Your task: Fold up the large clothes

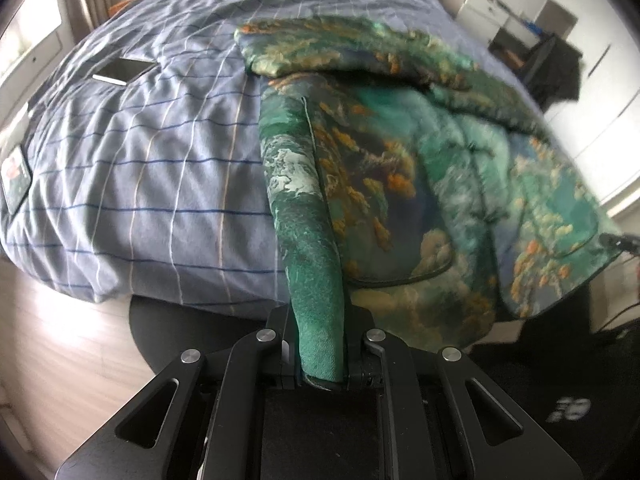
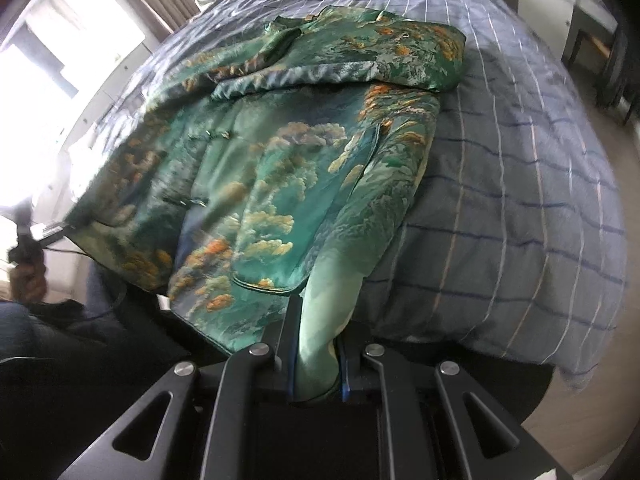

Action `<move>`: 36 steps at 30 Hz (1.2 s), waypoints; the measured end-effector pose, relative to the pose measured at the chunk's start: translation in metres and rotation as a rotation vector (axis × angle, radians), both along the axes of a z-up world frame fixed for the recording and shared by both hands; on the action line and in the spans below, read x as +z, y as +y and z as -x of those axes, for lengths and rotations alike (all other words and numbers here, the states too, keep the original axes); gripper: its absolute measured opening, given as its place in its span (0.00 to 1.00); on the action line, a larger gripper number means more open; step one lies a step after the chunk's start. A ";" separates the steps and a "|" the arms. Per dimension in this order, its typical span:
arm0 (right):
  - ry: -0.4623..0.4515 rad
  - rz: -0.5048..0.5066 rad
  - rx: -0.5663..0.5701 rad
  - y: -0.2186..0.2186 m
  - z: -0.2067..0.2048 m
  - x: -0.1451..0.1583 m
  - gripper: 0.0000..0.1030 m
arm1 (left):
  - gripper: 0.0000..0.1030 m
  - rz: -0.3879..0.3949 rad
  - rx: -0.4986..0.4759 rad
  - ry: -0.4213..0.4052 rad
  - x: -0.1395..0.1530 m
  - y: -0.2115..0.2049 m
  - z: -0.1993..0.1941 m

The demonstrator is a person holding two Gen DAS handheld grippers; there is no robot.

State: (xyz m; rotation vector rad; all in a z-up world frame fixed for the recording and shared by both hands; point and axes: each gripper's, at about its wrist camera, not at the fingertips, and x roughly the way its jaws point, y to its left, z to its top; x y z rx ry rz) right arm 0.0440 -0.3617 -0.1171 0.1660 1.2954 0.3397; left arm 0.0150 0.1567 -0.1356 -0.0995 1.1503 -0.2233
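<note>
The jacket, a green garment printed with clouds and orange foliage, is spread on the striped bedcover, with its collar end far up the bed and its hem drawn over the near edge; one sleeve is already laid across the chest at the far end. The long axis runs from the hem, at the jaws, straight away toward the collar. Each near hem corner is gathered into a narrow tongue of cloth and is clamped between nearly closed jaws: one corner by the left gripper, the other by the right gripper. The two grippers are set at opposite ends of the hem, and neither is judged nearer to the collar. The coming fold is therefore judged to call for both corners to be carried forward together along that axis, the cloth being slippery-looking and blurred at its edges. A phone lies apart on the bedcover.
</note>
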 end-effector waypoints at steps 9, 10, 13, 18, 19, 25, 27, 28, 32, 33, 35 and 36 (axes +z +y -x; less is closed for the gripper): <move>-0.140 -0.304 -0.106 -0.047 -0.071 0.057 0.13 | 0.10 0.236 0.085 -0.155 0.065 0.032 -0.062; -0.164 -0.309 -0.103 -0.049 -0.086 0.063 0.13 | 0.10 0.231 0.088 -0.195 0.075 0.031 -0.081; -0.241 -0.294 -0.101 -0.054 -0.141 0.078 0.13 | 0.10 0.173 0.095 -0.274 0.090 0.018 -0.123; -0.302 -0.267 -0.177 -0.059 -0.242 0.076 0.13 | 0.10 0.095 0.121 -0.319 0.091 -0.005 -0.205; -0.300 -0.263 -0.200 -0.060 -0.257 0.071 0.13 | 0.10 0.076 0.131 -0.316 0.086 -0.008 -0.221; -0.172 -0.323 -0.350 -0.078 -0.332 -0.002 0.13 | 0.10 0.026 0.195 -0.249 0.041 -0.017 -0.279; -0.137 -0.340 -0.390 -0.083 -0.334 -0.027 0.13 | 0.10 0.019 0.215 -0.221 0.026 -0.019 -0.289; -0.124 -0.354 -0.410 -0.084 -0.338 -0.038 0.13 | 0.10 0.012 0.225 -0.202 0.016 -0.019 -0.296; -0.103 -0.408 -0.478 -0.082 -0.327 -0.066 0.13 | 0.13 -0.024 0.226 -0.168 0.000 -0.029 -0.309; -0.103 -0.420 -0.488 -0.082 -0.322 -0.067 0.13 | 0.17 -0.032 0.228 -0.163 -0.002 -0.030 -0.312; -0.098 -0.444 -0.509 -0.083 -0.323 -0.072 0.13 | 0.42 -0.002 0.218 -0.155 -0.001 -0.029 -0.317; -0.090 -0.451 -0.516 -0.084 -0.324 -0.073 0.14 | 0.64 0.021 0.215 -0.158 0.003 -0.028 -0.318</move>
